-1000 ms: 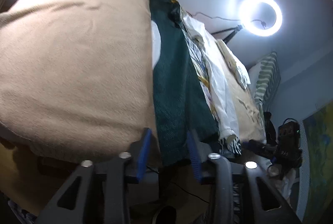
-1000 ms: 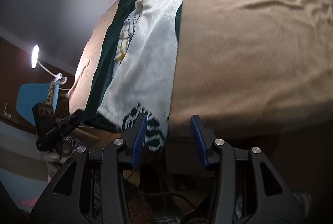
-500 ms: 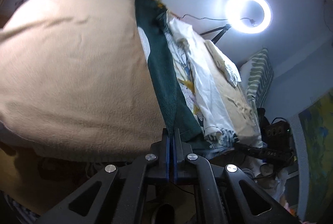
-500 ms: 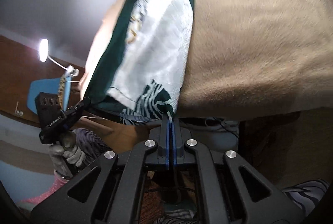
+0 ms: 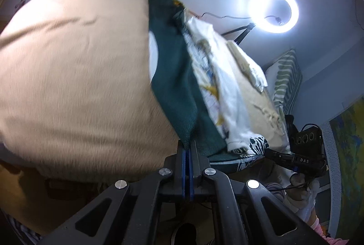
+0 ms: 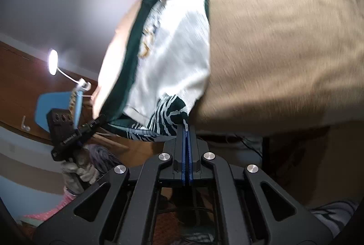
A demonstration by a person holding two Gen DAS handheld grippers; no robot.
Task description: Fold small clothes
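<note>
The garment (image 5: 179, 85), dark green on one side and white with a printed pattern and a zebra-striped hem on the other, lies in a long strip across the tan blanket (image 5: 75, 90) that covers the bed, with its near edge hanging at the bed's near side. The left gripper (image 5: 187, 149) is closed on the near green corner, the cloth coming to a point between its blue pads. The right gripper (image 6: 186, 131) is likewise clamped on the striped hem at the other near corner, its jaws pressed together with only a sliver of fabric between them.

Both holds look thin. Each tong appears to catch just the tip of a corner, so a quick lift or a pull toward the far side could likely drag the cloth out of one pad, leaving the fold lopsided. If the right pads grip only the top white layer and not the green one beneath, the layers may separate and bunch. Uneven travel of the two hands would skew the edge. The fuzzy blanket might also cling and rise with the garment. A second garment (image 5: 248, 67) lying further right on the bed sits close enough to be swept along.
</note>
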